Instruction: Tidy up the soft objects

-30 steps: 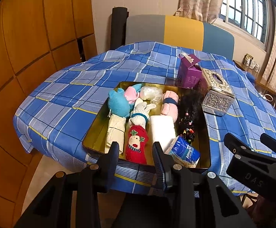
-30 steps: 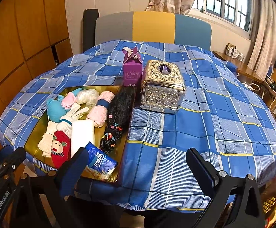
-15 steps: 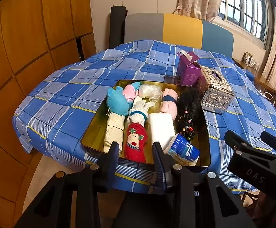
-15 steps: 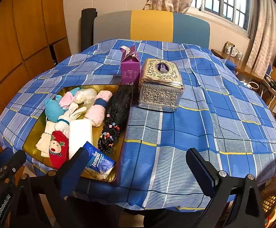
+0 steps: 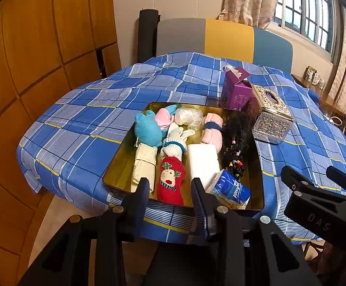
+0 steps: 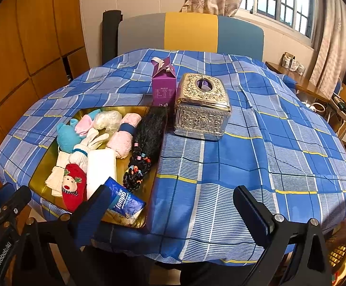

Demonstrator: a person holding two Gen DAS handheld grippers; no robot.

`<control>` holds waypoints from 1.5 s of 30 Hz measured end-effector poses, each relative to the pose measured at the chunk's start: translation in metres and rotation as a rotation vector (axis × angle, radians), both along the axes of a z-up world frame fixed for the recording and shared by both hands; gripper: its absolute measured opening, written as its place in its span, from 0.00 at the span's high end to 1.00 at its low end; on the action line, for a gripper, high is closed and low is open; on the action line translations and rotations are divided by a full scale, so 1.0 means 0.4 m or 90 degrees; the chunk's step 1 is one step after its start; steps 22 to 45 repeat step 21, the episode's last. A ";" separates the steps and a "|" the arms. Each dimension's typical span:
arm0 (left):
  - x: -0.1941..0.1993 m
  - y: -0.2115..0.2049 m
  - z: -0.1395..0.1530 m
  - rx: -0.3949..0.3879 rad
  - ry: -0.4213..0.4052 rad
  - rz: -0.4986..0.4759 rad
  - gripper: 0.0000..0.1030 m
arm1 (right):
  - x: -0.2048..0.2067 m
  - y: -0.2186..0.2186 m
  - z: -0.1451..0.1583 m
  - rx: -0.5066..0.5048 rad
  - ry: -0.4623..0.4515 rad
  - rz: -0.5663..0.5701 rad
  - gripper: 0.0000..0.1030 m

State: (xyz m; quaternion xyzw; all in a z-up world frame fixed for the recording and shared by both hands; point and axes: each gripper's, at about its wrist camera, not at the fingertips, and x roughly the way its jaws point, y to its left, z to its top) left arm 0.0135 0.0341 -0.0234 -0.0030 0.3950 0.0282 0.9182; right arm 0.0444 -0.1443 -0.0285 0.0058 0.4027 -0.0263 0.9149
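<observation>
Hovering before the near edge of the table (image 6: 244, 162), both tongs hold nothing: the left gripper (image 5: 170, 190) is partly open, the right gripper (image 6: 170, 205) is wide open. The soft objects, among them a red sock (image 5: 170, 181) and a black wig (image 6: 146, 138), lie in the gold tray (image 5: 118, 169) at the near left.

One gold tray (image 5: 120, 166) sits on one blue plaid tablecloth (image 6: 244, 157). In the tray lie nine soft things: one teal plush (image 5: 146, 130), one pink plush (image 5: 164, 118), one clear plastic wad (image 5: 188, 116), one rolled pink towel (image 5: 212, 131), one black braided wig (image 5: 236, 140), one white glove (image 5: 175, 143), one red sock (image 5: 170, 181), one cream cloth (image 5: 144, 164), and one white pad (image 5: 202, 160). One blue tissue pack (image 5: 231, 189) lies at the tray's 5 o'clock. At the tray's 1 o'clock stand one purple carton (image 6: 163, 84) and one silver tissue box (image 6: 202, 107).
</observation>
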 end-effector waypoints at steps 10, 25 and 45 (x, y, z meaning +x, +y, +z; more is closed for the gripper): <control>-0.003 0.000 0.003 -0.008 -0.006 -0.001 0.65 | -0.001 0.004 -0.004 0.001 0.000 0.002 0.00; -0.008 -0.004 0.007 -0.003 -0.025 -0.003 0.65 | 0.002 -0.001 -0.013 0.004 0.006 0.000 0.00; -0.008 -0.004 0.007 -0.003 -0.025 -0.003 0.65 | 0.002 -0.001 -0.013 0.004 0.006 0.000 0.00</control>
